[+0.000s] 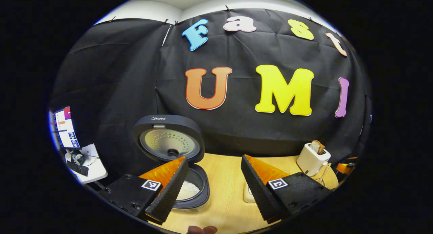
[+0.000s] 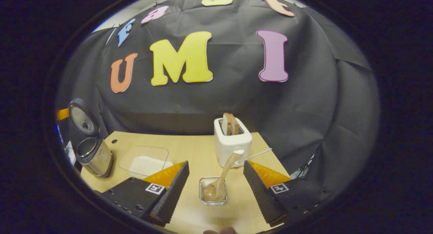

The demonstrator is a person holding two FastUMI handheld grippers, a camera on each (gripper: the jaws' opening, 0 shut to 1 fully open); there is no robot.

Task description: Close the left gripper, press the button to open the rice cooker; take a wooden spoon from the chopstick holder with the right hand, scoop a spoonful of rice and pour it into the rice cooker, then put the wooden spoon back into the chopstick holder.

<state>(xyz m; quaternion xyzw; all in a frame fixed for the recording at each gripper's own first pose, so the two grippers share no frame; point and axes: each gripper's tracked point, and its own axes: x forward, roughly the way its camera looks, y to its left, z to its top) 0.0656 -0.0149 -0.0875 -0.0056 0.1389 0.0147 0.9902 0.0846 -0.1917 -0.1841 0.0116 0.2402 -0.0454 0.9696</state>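
The rice cooker (image 1: 199, 196) stands open at the table's left, its lid (image 1: 169, 142) raised, with white rice in the inner pot (image 1: 187, 190). My left gripper (image 1: 214, 159) is open just right of the pot and holds nothing. In the right gripper view the cooker (image 2: 94, 158) sits far left. A wooden spoon (image 2: 221, 180) rests bowl-down in the small glass chopstick holder (image 2: 212, 200). My right gripper (image 2: 216, 163) is open, with the holder and spoon between and ahead of its fingers, untouched. A clear tray of rice (image 2: 143, 161) lies left of it.
A white toaster (image 2: 232, 142) with bread slices stands behind the holder, its cord trailing right; it also shows in the left gripper view as the toaster (image 1: 311, 158). A monitor and keyboard (image 1: 67, 132) sit beyond the table's left edge. A thumb tip shows at the bottom.
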